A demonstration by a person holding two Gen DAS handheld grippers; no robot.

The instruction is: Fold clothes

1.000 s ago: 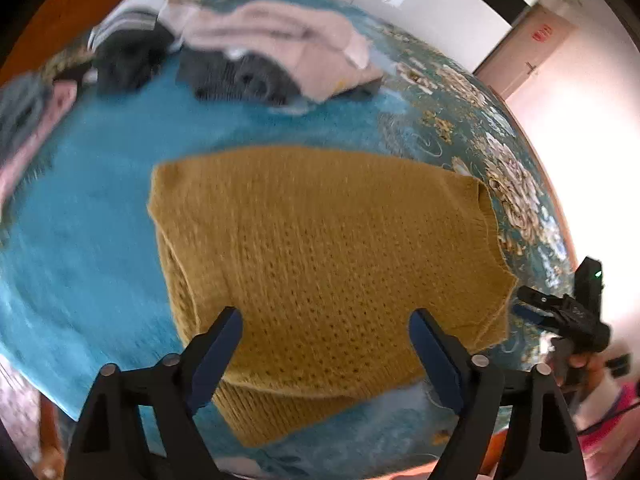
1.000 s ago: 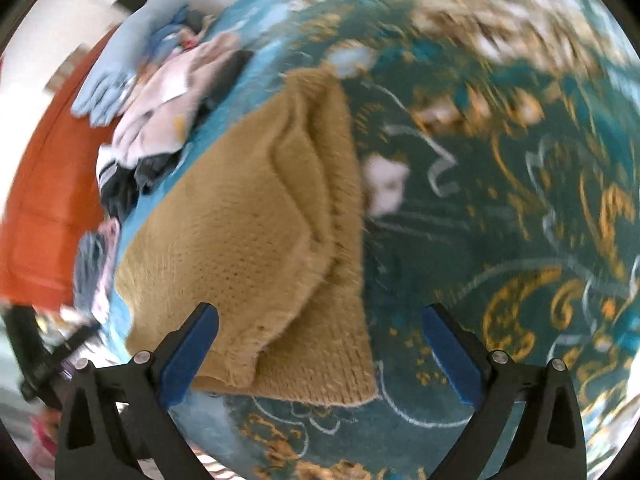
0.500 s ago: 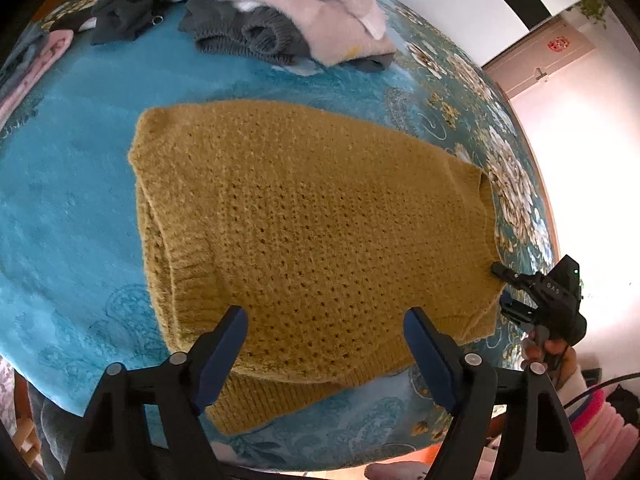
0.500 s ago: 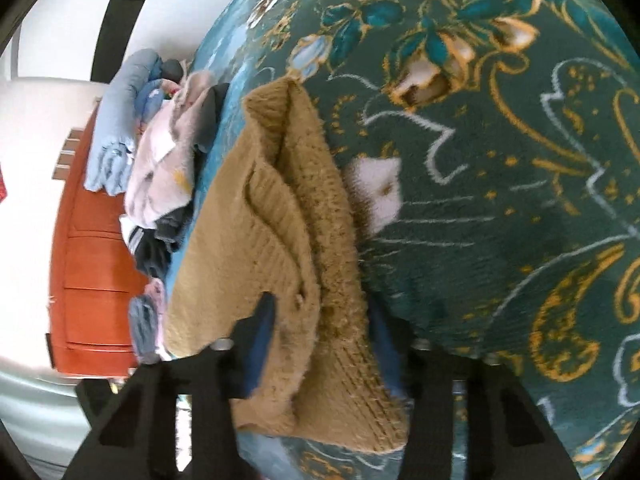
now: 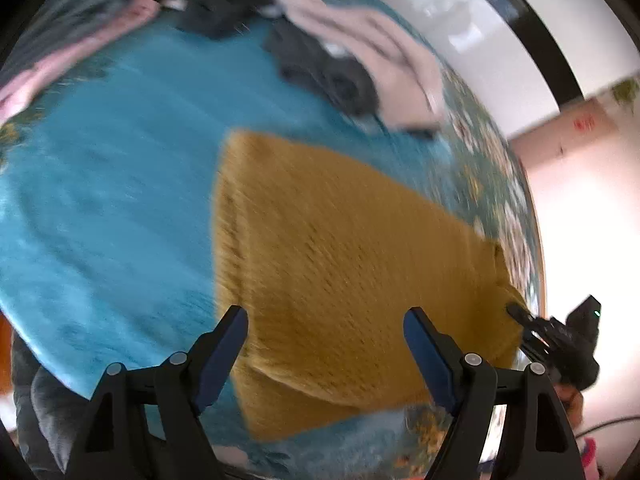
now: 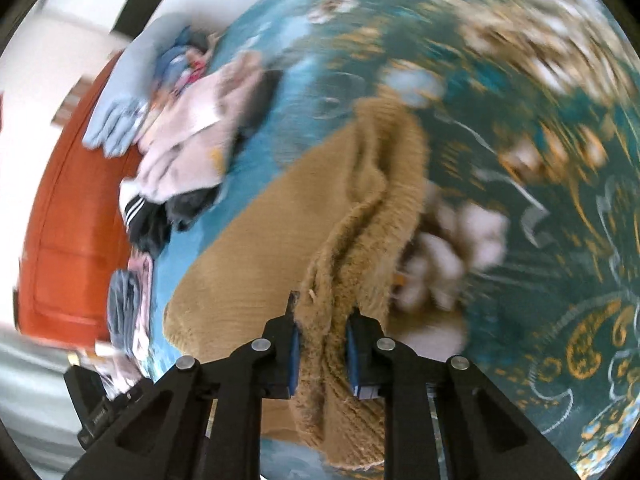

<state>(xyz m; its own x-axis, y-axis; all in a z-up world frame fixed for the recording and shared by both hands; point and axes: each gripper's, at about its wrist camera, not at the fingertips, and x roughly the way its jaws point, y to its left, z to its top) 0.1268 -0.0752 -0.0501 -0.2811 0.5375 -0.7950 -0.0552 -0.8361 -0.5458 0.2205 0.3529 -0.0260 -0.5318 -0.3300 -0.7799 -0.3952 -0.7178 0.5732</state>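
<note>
We note mustard sweater [image 5: 352,264] flat on teal bedspread [image 5: 112,184], right tool [image 6: 322,344] closing on its bunched edge, knit betw. the pads, left tool [image 5: 325,350] wide, empty, above near hem, clothes pile [image 5: 336,52] at far side.

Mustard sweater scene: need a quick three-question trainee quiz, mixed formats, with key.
1. True or false: the left gripper is clamped on the sweater.
2. What does the right gripper have between its closing jaws? A) a pink garment B) a bunched edge of the sweater C) nothing
3. Fill in: the pile of clothes lies on the ____ blanket.

Key: 1 false, it is open above the sweater; 2 B; 3 blue.
</note>
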